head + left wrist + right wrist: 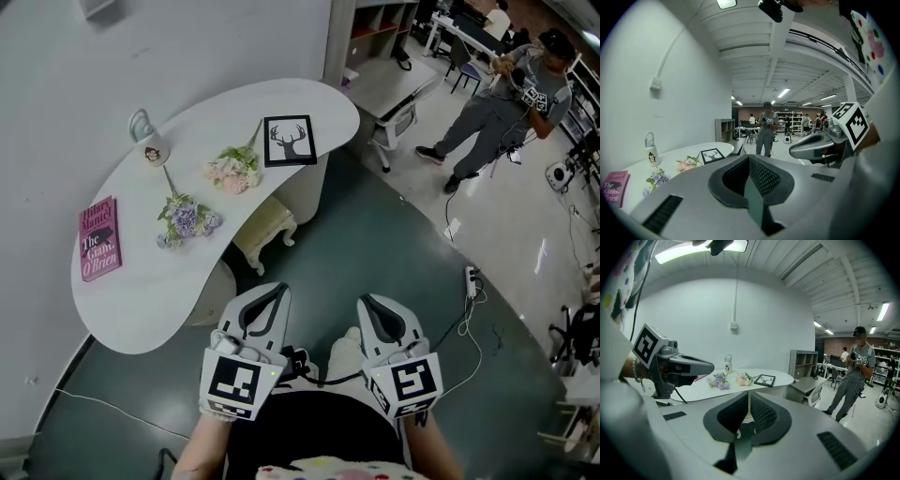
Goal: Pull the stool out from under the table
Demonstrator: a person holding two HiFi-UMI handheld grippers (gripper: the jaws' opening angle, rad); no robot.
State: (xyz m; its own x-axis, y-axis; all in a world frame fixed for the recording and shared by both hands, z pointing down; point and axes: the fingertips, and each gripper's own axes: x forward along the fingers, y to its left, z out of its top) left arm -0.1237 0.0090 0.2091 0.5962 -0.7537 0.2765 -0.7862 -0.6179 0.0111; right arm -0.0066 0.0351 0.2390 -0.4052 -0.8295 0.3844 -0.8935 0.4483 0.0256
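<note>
The stool (265, 228) is standing half tucked under the inner curve of the counter (141, 300), just ahead of both grippers and not touching either. Its cream seat and carved, scrolled legs are showing against the dark green floor (375, 234).

The counter is smooth, white and kidney-shaped. A pink paperback (99, 238) is lying flat near its left end, with a cover reading "Hilary Mantel" and "The Giant, O'Brien". Beyond it, a small white bottle (150, 142) with a looped handle is showing a cartoon figure too small to read. Two fabric-looking flower sprays are lying mid-counter, one lavender (186, 218) and one pale pink (234, 171). A black-framed print of a stag's head (290, 141) is lying at the right end.

The left hand-held gripper (277, 291) is holding its ribbed dark jaws pressed together with nothing between them. The right hand-held gripper (367, 302) is doing the same. Each grey shell is carrying a cube of black-and-white square markers.

A white power strip (472, 279) is trailing its cable across the floor at the right.
</note>
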